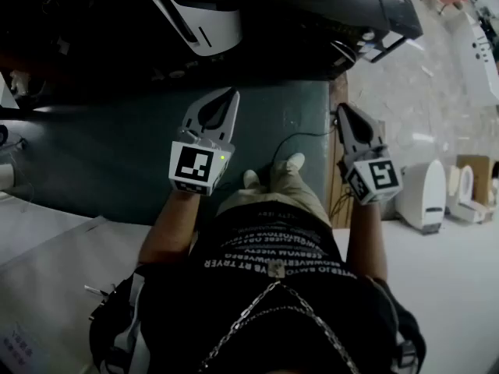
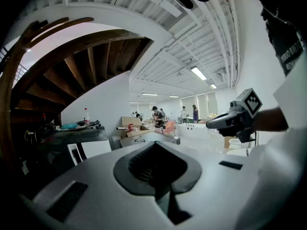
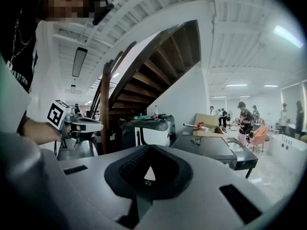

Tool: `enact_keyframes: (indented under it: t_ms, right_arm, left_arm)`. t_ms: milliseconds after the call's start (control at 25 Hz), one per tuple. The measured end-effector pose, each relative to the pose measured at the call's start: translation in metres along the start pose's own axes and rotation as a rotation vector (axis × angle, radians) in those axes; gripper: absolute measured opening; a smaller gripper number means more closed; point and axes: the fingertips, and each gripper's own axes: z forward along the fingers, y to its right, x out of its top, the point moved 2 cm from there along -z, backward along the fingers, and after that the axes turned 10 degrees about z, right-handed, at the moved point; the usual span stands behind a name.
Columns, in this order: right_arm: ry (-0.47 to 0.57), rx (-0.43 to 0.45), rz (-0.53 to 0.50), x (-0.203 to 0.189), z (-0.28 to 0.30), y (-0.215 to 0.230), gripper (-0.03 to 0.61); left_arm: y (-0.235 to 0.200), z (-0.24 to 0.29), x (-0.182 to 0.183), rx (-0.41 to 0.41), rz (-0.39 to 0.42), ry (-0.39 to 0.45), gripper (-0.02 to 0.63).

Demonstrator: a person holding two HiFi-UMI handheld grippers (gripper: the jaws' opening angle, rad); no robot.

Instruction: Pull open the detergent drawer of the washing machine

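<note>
As they hang in open air, left gripper [image 1: 228, 97] and right gripper [image 1: 343, 112] show fingers together — empty (touching nothing).

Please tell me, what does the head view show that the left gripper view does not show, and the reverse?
Only the head view shows the person's shoes and the dark floor mat.

Only the left gripper view shows a wooden staircase, ceiling lights and distant people.

Both show the right gripper and the left gripper, its fingers together.
</note>
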Motion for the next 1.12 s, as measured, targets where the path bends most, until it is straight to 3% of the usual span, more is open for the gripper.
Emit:
enact_keyframes:
  t_ms: [560,800,960,1120]
  right_arm:
    - [-0.025,0.053,0.028,0.006,0.022,0.019,0.002]
    - [-0.063,0.052,-0.002,0.019,0.037,0.055,0.002]
    - [-0.026,0.089,0.015,0.034,0.047,0.075,0.002]
    - [-0.02,0.111,0.013,0.041,0.055,0.094,0.002]
  left_arm:
    - [-0.003,0.026,-0.001,0.017,-0.015,-0.023,0.004]
    - [-0.003,0.065,0.01,0.005,-0.008,-0.03,0.004]
    - [-0.004,0.09,0.014,0.012,-0.032,-0.034,0.003]
    - [-0.01,0.112,0.021,0.017,-0.006,-0.052,0.005]
